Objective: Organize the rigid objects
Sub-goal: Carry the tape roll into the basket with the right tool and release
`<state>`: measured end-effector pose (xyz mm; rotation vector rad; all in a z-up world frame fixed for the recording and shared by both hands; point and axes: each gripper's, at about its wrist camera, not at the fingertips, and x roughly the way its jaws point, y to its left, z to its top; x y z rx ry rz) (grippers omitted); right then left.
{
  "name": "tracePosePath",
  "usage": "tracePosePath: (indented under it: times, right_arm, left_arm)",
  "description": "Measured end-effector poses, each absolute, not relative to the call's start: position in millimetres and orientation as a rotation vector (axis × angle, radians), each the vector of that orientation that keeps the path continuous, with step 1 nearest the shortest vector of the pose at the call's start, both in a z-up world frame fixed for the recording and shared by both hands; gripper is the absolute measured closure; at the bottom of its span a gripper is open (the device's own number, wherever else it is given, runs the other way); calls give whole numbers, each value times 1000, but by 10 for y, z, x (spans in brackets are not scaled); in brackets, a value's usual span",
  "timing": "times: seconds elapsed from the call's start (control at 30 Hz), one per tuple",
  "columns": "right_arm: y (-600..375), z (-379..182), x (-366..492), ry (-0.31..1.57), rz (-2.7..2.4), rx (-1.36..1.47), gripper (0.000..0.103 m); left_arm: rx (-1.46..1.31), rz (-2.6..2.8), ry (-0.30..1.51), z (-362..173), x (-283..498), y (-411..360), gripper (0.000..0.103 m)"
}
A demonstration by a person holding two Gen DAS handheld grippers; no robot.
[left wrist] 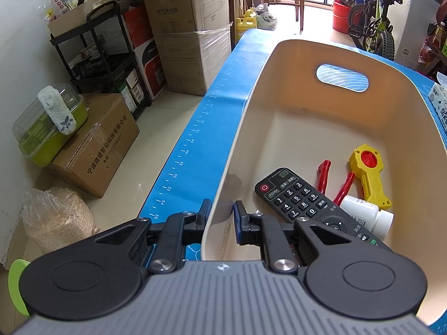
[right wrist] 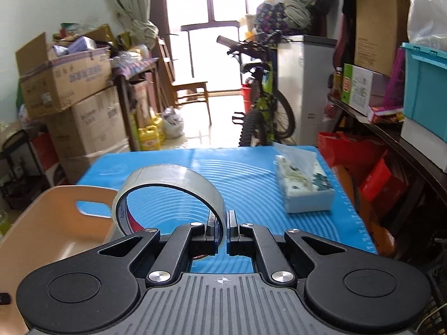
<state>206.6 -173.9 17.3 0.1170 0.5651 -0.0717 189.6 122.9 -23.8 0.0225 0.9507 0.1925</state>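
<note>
My left gripper is shut on the near left wall of a cream plastic bin, one finger outside and one inside. In the bin lie a black remote control, red-handled pliers, a yellow toy tool with a red disc and a white pill bottle. My right gripper is shut on a roll of clear tape and holds it above the blue mat, just right of the bin.
A tissue pack lies on the mat's right side and shows at the edge of the left wrist view. Cardboard boxes, a black cart and a bicycle stand around the table.
</note>
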Motion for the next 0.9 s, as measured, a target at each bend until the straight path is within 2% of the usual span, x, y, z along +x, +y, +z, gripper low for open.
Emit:
tracePosePath:
  times: [0.33, 0.9]
  right_arm:
    - [-966, 268, 1932, 581, 97, 66, 87]
    - [55, -159, 1813, 782, 333, -134, 87]
  left_arm:
    - [22, 192, 951, -231, 1896, 1231, 85]
    - [18, 190, 951, -240, 1904, 1217, 85]
